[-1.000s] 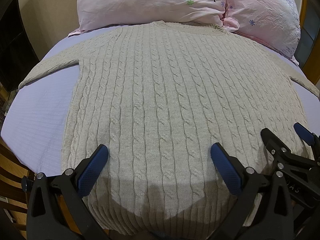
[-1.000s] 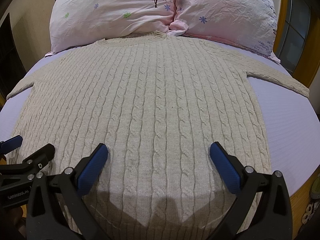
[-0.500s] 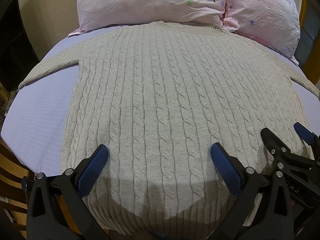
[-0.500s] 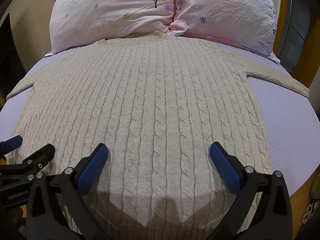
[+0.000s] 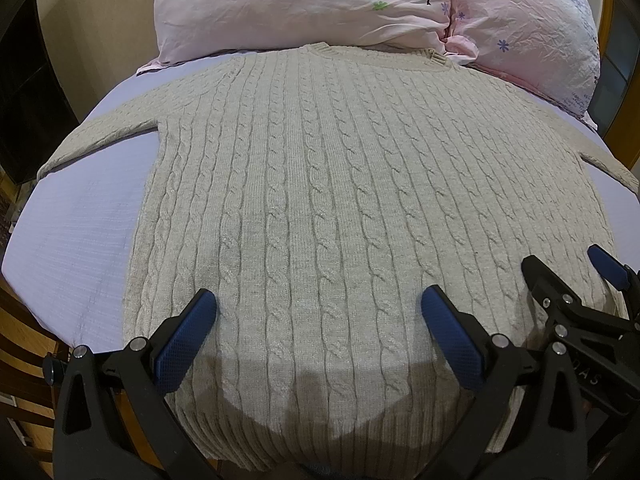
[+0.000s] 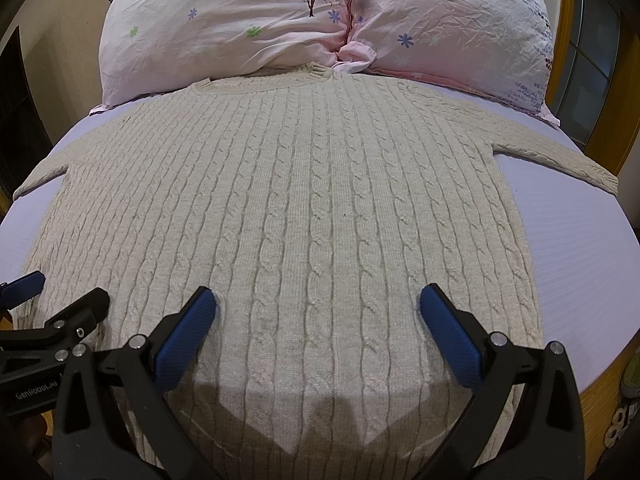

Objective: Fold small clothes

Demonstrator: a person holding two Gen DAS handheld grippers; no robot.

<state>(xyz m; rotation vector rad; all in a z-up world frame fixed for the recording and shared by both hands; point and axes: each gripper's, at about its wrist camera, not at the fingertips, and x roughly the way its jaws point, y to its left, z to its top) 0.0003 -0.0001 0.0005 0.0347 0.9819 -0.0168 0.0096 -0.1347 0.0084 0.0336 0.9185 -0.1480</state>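
Observation:
A beige cable-knit sweater (image 5: 320, 200) lies flat on the lilac bed, neck toward the pillows, sleeves spread out left (image 5: 100, 140) and right (image 6: 560, 152). It also fills the right wrist view (image 6: 300, 220). My left gripper (image 5: 318, 312) is open and empty, hovering over the sweater's lower left part near the hem. My right gripper (image 6: 318, 312) is open and empty over the lower right part. Each gripper shows in the other's view: the right one (image 5: 568, 280) at the right edge, the left one (image 6: 60, 304) at the left edge.
Two pink flowered pillows (image 5: 304, 4) (image 6: 452, 24) lie at the head of the bed. The lilac sheet (image 5: 80, 232) shows on both sides of the sweater (image 6: 580, 260). Wooden floor and bed edge (image 5: 24, 340) lie at the lower left.

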